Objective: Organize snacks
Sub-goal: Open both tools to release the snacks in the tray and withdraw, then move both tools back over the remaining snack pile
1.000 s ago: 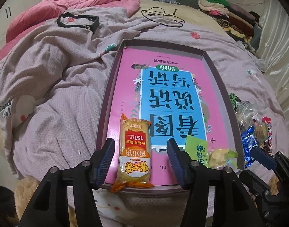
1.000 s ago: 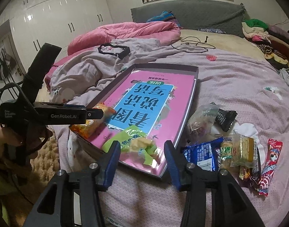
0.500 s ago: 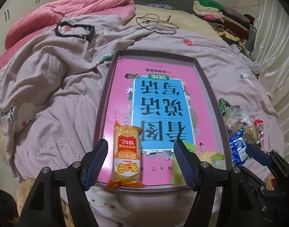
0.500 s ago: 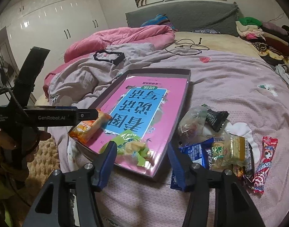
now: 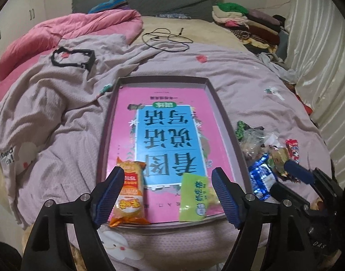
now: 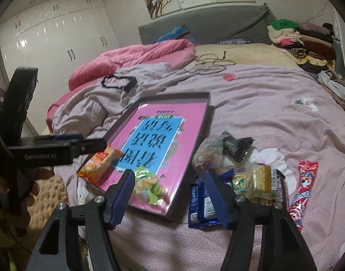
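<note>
So two snacks are in the tray, and the rest of the pile is waiting on the bed.

Both grippers have just been opening and neither holds anything: left gripper [image 5: 167,195] stands wide over the orange pack [image 5: 129,195] and green pack [image 5: 193,197] lying flat at the near end of the shallow tray [image 5: 226,122], and right gripper [image 6: 170,194] is spread above the tray's corner. Risk I see: the leftovers, blue wrapper [image 6: 201,205], clear cracker pack [image 6: 253,179] and red stick [image 6: 304,187], are slick, crinkly film on a soft, lumpy blanket [image 6: 274,103], so a pinch could slip, crush the contents or snag fabric. Also the tray sits near the bed edge on soft bedding and could tip.
</note>
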The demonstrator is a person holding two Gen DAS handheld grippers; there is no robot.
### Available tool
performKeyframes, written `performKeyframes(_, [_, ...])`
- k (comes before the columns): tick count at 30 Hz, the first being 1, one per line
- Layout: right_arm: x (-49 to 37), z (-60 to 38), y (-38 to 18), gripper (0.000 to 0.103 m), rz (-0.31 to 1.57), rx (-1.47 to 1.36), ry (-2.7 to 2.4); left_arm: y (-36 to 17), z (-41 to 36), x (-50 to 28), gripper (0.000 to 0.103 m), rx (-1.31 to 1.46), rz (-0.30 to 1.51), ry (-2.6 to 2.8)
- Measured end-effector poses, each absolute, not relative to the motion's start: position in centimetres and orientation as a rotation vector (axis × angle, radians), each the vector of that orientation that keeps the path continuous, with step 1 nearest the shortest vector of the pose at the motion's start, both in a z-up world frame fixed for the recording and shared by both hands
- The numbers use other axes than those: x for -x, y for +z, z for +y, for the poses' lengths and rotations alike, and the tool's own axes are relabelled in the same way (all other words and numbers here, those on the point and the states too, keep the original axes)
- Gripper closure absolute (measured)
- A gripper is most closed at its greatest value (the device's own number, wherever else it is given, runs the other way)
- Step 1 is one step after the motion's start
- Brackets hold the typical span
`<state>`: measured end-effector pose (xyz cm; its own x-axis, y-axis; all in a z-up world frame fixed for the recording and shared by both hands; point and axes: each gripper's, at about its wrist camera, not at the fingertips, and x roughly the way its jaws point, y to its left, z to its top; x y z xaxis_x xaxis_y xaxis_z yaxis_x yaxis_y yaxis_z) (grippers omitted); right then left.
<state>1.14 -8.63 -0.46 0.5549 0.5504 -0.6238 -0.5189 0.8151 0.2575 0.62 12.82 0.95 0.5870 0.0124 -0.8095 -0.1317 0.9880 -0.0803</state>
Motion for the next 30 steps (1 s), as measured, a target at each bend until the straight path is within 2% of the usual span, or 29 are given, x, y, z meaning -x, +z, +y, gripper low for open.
performKeyframes(1, [-1.1, -8.8, -0.3, 0.029, 0.742, -0.05, 0.62, 1.1, 12.6, -0.6, 0.022, 0.134, 0.937, 0.077])
performKeyframes(12, [-1.2, -11.1, 0.6, 0.025, 0.697, -0.102, 0.571, 1.9, 10.5, -0.4, 0.02, 0.12, 0.927, 0.024])
performKeyframes(30, [-1.3, -14.3, 1.3, 0.025, 0.656, -0.132, 0.484, 2.7, 6.2, -0.8, 0.02, 0.063, 0.917, -0.062])
